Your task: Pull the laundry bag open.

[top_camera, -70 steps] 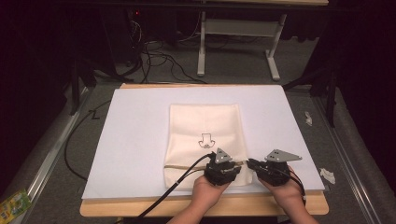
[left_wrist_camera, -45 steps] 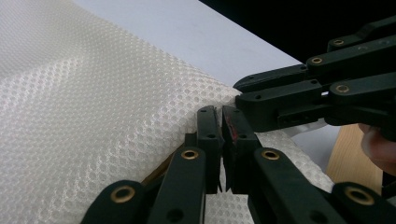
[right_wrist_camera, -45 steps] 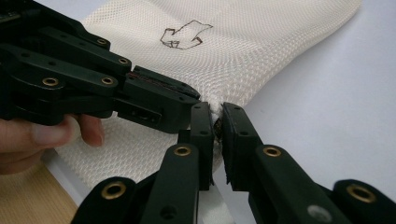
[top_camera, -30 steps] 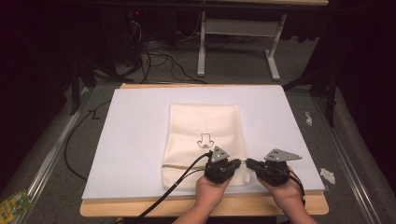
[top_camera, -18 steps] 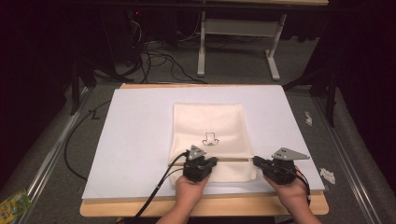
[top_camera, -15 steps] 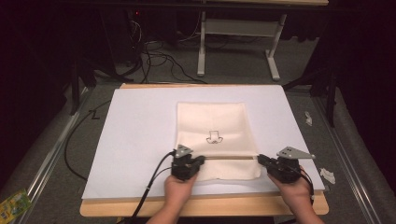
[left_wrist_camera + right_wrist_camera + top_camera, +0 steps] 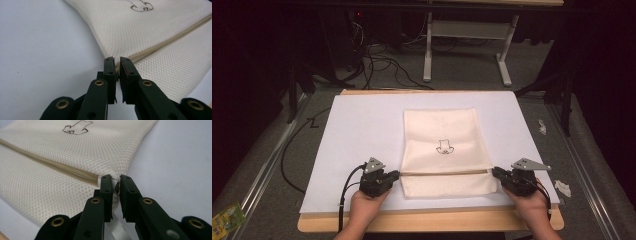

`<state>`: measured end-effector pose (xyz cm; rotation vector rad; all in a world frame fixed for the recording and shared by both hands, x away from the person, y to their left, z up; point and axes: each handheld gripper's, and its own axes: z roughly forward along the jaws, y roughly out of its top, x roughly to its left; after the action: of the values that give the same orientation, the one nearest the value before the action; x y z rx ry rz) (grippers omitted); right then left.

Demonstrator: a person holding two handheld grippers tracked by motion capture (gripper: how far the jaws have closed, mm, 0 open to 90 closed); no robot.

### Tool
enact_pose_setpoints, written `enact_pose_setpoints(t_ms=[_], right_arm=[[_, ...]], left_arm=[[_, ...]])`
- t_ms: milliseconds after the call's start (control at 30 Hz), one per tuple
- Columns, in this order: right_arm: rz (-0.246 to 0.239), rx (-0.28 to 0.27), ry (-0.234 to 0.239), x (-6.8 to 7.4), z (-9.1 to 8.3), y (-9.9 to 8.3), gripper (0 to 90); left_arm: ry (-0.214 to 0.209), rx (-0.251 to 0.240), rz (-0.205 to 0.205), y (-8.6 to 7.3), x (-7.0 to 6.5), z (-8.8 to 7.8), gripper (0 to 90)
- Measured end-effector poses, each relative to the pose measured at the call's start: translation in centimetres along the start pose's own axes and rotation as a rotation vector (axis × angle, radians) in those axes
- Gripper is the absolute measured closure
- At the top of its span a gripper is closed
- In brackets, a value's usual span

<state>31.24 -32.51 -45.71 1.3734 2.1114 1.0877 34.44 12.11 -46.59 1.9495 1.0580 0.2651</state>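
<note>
A cream mesh bag [image 7: 444, 135] with a small dark drawing lies flat on the white board [image 7: 357, 130]. Its zipper [image 7: 444, 172] runs across the bag near the front edge. My left gripper [image 7: 396, 175] is at the zipper's left end, and its jaws [image 7: 117, 60] pinch the bag's corner with a thin gap between them. My right gripper [image 7: 496, 172] is at the right end, its jaws [image 7: 115, 178] pinching the fabric and a small brown zipper part. Both pairs of jaws have just been opening slightly, with the bag still between them.
The board rests on a wooden table [image 7: 427, 220] whose front edge is just below the hands. Crumpled paper scraps [image 7: 563, 187] lie on the grey floor at the right, and a green packet [image 7: 227, 220] lies at lower left. Cables and a desk frame [image 7: 462, 30] stand behind.
My left gripper has slid left along the zipper from near the right gripper to the bag's left edge. The right gripper has shifted slightly right, and the bag has moved right with it.
</note>
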Motion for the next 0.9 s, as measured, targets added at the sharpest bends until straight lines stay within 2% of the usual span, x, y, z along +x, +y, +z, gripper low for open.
enact_pose_setpoints(t_ms=[67, 100, 200, 267, 333, 367, 400, 433, 467, 533, 633, 667, 733, 900], right_arm=[[0.012, 0.011, 0.004, -0.3, 0.1, -0.3, 80.9], [0.016, 0.009, 0.003, -0.4, 0.1, -0.4, 79.5], [0.023, -0.034, 0.002, -0.8, -0.4, -0.3, 70.2], [0.030, -0.071, -0.016, -1.4, -1.1, -0.2, 60.5], [0.028, -0.119, -0.067, -2.5, -2.0, -0.2, 47.9], [0.027, -0.145, -0.104, -3.4, -2.6, -0.4, 42.0], [0.035, -0.165, -0.171, -4.4, -3.2, -0.6, 29.0], [0.048, -0.174, -0.219, -4.9, -3.5, -0.7, 21.8], [0.070, -0.182, -0.264, -5.5, -3.8, -0.8, 18.0], [0.120, -0.191, -0.271, -6.2, -4.2, -0.9, 14.8], [0.091, -0.189, -0.271, -5.7, -4.0, -0.7, 14.1], [0.052, -0.197, -0.257, -4.8, -3.8, -0.3, 13.8], [0.048, -0.204, -0.243, -4.5, -3.8, -0.1, 13.9], [0.041, -0.201, -0.228, -4.4, -3.8, -0.1, 13.2]], left_arm=[[0.009, -0.023, 0.016, 0.1, 0.4, -0.4, 81.8], [0.002, -0.038, 0.008, 0.2, 0.8, -0.6, 78.3], [0.009, -0.075, 0.015, 0.6, 2.4, -2.0, 59.7], [0.074, -0.076, 0.058, 0.8, 3.7, -3.1, 47.3], [0.195, -0.082, 0.120, 0.3, 5.0, -4.5, 34.8], [0.271, -0.090, 0.147, -0.1, 5.7, -5.4, 29.6], [0.296, -0.095, 0.151, -0.3, 6.1, -5.9, 20.8], [0.308, -0.107, 0.141, -0.6, 6.5, -6.4, 17.9], [0.309, -0.120, 0.123, -0.6, 6.9, -6.9, 14.8], [0.286, -0.143, 0.068, -0.4, 7.5, -7.3, 9.5], [0.279, -0.145, 0.057, -0.3, 7.5, -7.2, 4.8], [0.274, -0.128, 0.061, -0.3, 7.5, -6.9, 3.2], [0.268, -0.117, 0.058, -0.4, 7.4, -6.8, 1.7], [0.276, -0.126, 0.055, -0.4, 7.2, -6.8, 0.9]])
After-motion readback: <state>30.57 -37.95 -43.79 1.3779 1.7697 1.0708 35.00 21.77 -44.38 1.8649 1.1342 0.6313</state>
